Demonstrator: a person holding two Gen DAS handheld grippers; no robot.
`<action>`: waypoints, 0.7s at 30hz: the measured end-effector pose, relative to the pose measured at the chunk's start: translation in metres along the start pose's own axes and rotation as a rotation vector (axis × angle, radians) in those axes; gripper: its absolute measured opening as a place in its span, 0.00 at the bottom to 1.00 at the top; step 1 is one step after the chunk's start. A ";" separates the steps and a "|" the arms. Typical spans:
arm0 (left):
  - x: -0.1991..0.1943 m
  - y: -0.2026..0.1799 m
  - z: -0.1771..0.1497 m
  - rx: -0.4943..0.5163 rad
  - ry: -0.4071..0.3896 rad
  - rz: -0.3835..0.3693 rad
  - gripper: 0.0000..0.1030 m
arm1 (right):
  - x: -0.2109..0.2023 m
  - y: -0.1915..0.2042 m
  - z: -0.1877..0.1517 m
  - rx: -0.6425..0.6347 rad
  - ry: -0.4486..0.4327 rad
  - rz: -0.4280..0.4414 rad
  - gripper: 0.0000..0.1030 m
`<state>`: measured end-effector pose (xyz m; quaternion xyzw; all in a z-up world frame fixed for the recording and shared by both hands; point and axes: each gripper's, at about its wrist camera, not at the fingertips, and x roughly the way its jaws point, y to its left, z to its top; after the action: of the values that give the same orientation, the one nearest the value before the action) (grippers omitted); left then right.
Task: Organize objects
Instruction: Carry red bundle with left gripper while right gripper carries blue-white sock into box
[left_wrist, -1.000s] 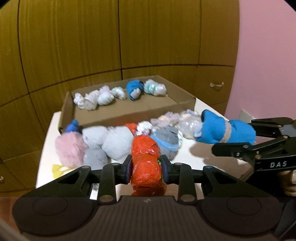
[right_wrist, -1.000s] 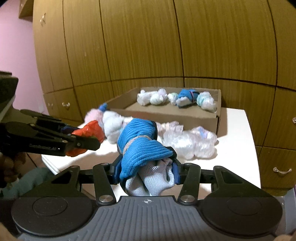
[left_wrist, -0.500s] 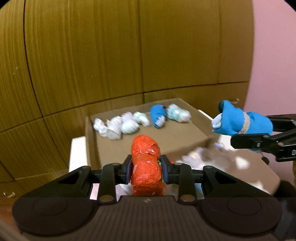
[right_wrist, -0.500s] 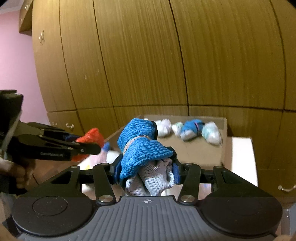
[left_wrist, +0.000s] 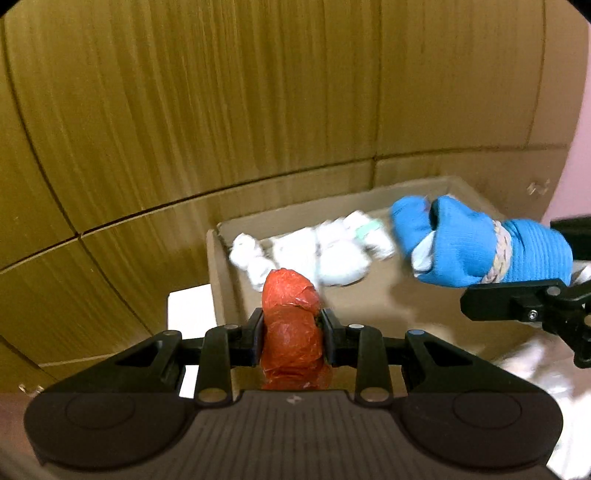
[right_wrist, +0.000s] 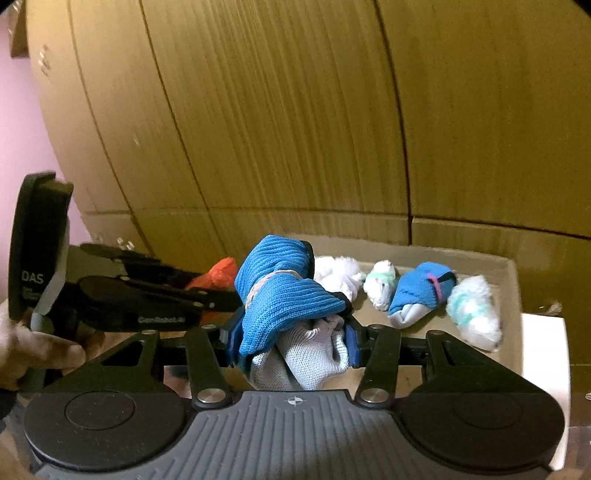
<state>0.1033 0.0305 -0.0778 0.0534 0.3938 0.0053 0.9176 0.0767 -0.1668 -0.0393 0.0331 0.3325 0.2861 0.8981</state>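
My left gripper (left_wrist: 291, 325) is shut on a red crinkled bundle (left_wrist: 291, 332), held above the near left part of the cardboard box (left_wrist: 221, 280). My right gripper (right_wrist: 291, 336) is shut on a blue and grey rolled sock bundle (right_wrist: 284, 295) tied with a band, held over the box (right_wrist: 513, 280). In the left wrist view that blue bundle (left_wrist: 476, 251) hangs at the right over the box floor. Inside the box lie white bundles (right_wrist: 338, 275), a blue bundle with a pink band (right_wrist: 421, 291) and a white-teal one (right_wrist: 472, 314).
Brown wooden cupboard doors (left_wrist: 258, 110) rise right behind the box. The white table (right_wrist: 543, 354) shows beside the box's right wall. A hand (right_wrist: 33, 350) holds the left gripper's handle. Clear plastic-wrapped items (left_wrist: 535, 373) blur at lower right.
Both grippers have carried their bundles from over the table's pile forward over the box. The box and its row of bundles now appear much closer; both grips are unchanged.
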 end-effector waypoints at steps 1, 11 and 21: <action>0.004 0.000 -0.002 0.022 0.006 0.011 0.27 | 0.011 -0.001 0.001 -0.006 0.020 -0.006 0.55; 0.048 0.009 0.004 0.110 0.058 0.001 0.27 | 0.079 -0.009 -0.005 0.020 0.165 -0.016 0.55; 0.036 0.017 0.014 0.074 0.013 -0.039 0.61 | 0.098 -0.010 -0.007 0.018 0.213 -0.021 0.55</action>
<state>0.1385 0.0477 -0.0925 0.0798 0.4009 -0.0267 0.9122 0.1376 -0.1233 -0.1036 0.0071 0.4289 0.2758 0.8602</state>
